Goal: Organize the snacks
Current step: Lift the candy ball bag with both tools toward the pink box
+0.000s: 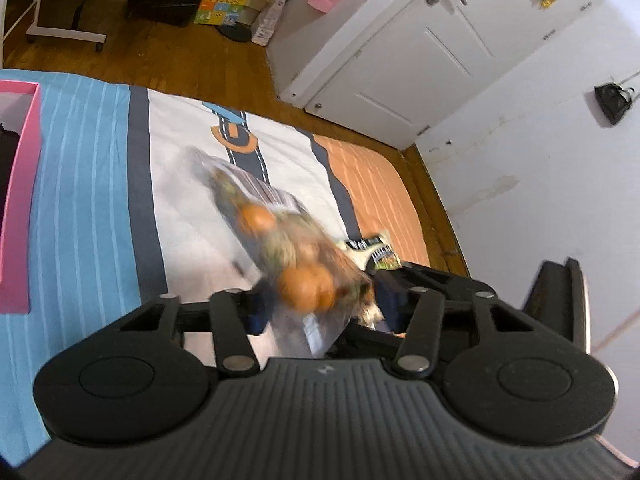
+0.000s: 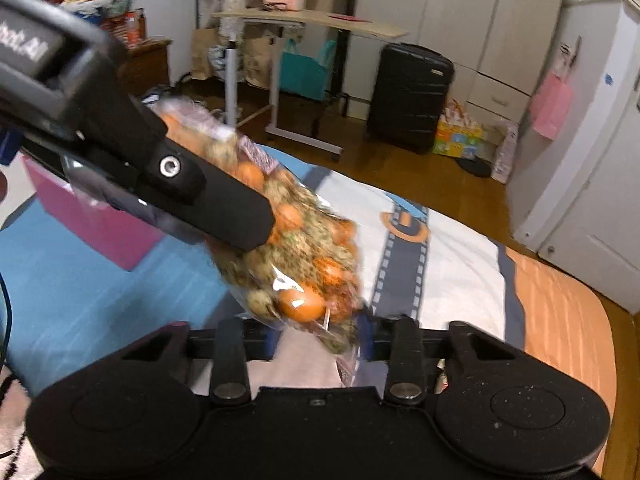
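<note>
Clear snack bag [image 2: 296,256] of orange and speckled green-brown pieces, held in the air above the bed's road-print cover [image 1: 180,168]; blurred in both views. Left gripper [image 1: 320,312] pinches the bag at its near end, the pads pressed against the plastic. Right gripper [image 2: 320,340] is closed on the bag's lower edge at 6 o'clock in its own view. The left gripper's dark body crosses the right wrist view from 10 o'clock toward the centre, over the upper part of the bag.

Risk, as a judgement: both holds are on thin, slippery film, not on the contents. A pull in opposite directions could tear the seam or let one end slide free, spilling or dropping the bag onto the cover. The blur suggests swinging weight, which would load the pinch further.

Pose: both grippers slant downward toward the bed, close together, their fingers nearly meeting at the bag. The pink box [image 2: 100,216] stands at 9 o'clock, well apart from the bag. A second packet [image 1: 376,252] lies on the cover at about 4 o'clock from the bag.
</note>
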A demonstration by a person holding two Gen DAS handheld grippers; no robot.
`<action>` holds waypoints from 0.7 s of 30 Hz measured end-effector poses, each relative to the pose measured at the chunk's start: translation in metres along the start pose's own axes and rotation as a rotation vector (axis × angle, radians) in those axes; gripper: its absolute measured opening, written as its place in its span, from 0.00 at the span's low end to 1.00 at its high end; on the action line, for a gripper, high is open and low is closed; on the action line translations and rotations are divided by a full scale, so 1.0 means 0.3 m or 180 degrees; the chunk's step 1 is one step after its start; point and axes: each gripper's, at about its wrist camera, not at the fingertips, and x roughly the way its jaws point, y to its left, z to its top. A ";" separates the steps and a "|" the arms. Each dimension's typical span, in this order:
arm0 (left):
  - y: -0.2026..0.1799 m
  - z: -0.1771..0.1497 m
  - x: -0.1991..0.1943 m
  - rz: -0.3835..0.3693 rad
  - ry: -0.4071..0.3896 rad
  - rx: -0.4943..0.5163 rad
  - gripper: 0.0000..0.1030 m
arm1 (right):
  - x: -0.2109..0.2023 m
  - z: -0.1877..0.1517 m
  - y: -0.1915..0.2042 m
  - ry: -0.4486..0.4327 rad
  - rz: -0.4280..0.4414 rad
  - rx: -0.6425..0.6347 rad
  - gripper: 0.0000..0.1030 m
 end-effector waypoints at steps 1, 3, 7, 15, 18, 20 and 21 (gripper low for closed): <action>0.002 -0.010 -0.012 -0.0003 0.0021 -0.0006 0.38 | -0.009 0.004 0.024 -0.0028 0.0089 -0.0050 0.30; 0.021 -0.033 -0.033 0.0072 0.0040 -0.0027 0.27 | -0.011 0.013 0.094 -0.0015 0.0138 -0.0232 0.26; 0.111 -0.073 -0.076 0.0097 0.0034 -0.0193 0.26 | 0.036 0.022 0.193 0.0165 0.0350 -0.0372 0.14; 0.290 -0.114 -0.136 0.0210 -0.0062 -0.0425 0.26 | 0.118 0.084 0.267 0.0334 0.0824 -0.0286 0.02; 0.344 -0.122 -0.131 0.0272 -0.0100 -0.0464 0.26 | 0.131 0.072 0.276 0.0404 0.1020 -0.0241 0.06; 0.371 -0.125 -0.124 0.0356 -0.0133 -0.0454 0.26 | 0.144 0.056 0.290 0.0419 0.1119 -0.0256 0.10; 0.383 -0.126 -0.127 0.0397 -0.0162 -0.0436 0.26 | 0.148 0.046 0.299 0.0405 0.1139 -0.0300 0.11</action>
